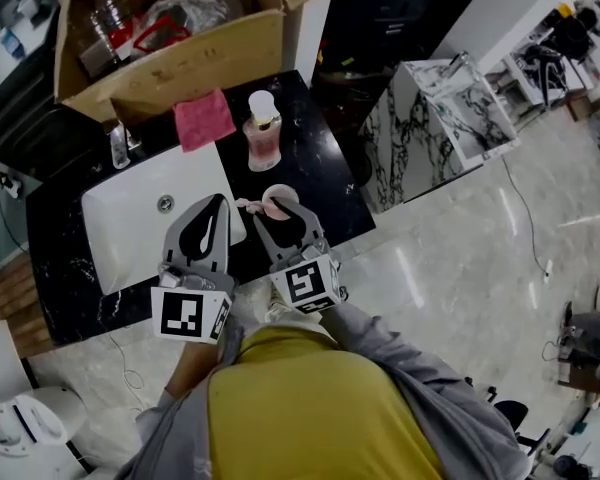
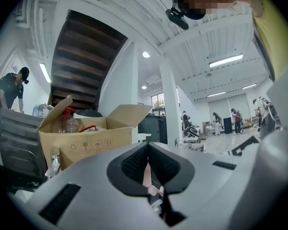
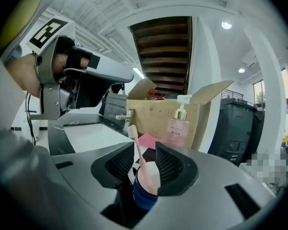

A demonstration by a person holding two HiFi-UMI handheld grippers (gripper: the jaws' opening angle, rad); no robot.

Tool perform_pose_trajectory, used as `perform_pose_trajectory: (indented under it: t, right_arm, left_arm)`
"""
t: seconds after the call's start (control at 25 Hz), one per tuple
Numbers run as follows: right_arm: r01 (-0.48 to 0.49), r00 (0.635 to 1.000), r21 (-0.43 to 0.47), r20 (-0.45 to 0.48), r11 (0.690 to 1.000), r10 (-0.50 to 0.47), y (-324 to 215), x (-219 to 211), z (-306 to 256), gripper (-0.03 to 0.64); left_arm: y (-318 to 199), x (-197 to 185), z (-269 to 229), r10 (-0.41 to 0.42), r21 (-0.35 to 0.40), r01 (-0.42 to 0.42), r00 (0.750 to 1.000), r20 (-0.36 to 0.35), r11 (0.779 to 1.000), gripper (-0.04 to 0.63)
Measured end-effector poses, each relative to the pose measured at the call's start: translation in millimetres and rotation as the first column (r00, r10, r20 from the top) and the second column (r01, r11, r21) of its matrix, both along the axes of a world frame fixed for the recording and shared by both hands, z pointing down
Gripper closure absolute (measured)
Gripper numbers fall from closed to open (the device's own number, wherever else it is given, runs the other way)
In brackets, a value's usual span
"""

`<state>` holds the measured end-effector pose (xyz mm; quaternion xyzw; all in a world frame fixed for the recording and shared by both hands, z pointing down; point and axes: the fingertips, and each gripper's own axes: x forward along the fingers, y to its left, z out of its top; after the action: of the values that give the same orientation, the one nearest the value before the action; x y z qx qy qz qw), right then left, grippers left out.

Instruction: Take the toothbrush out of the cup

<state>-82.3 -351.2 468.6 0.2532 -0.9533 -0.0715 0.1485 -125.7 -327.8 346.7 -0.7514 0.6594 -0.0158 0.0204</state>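
Here, right gripper (image 3: 146,164) jaws wide around cup (image 3: 146,195) and toothbrush (image 3: 133,137)

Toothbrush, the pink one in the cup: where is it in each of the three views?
Head view: the toothbrush leans left out of the cup, right of the sink.
Left gripper view: cannot tell; only an unidentifiable pink sliver shows behind the jaws.
Right gripper view: centre, toothbrush standing in the cup between the parted jaws.
Shared landmark: the cardboard box.
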Motion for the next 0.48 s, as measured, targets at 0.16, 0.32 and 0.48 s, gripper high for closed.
perform_pose_trajectory:
  t: [0.16, 0.32, 0.48]
  right_arm:
    - [0.015, 0.996, 0.005, -0.085, 1.000, -0.014, -2, -7, 15, 0.468]
    - [0.021, 0.988, 0.042, -0.156, 0.999, -0.014, -5, -15, 17, 0.471]
    - [0.029, 0.979, 0.040, -0.204, 0.999, -0.021, -6, -21, 22, 0.486]
  left_arm:
    - [-6, -4, 3, 0.018, -0.007, -0.018, 1.000, -0.002, 1.000, 0.592]
    - [-13, -10, 7, 0.043, -0.016, -0.043, 0.999, -0.011, 0.999, 0.594]
    - [-20, -13, 9, 0.073, -0.025, -0.074, 0.997, -0.017, 0.997, 0.592]
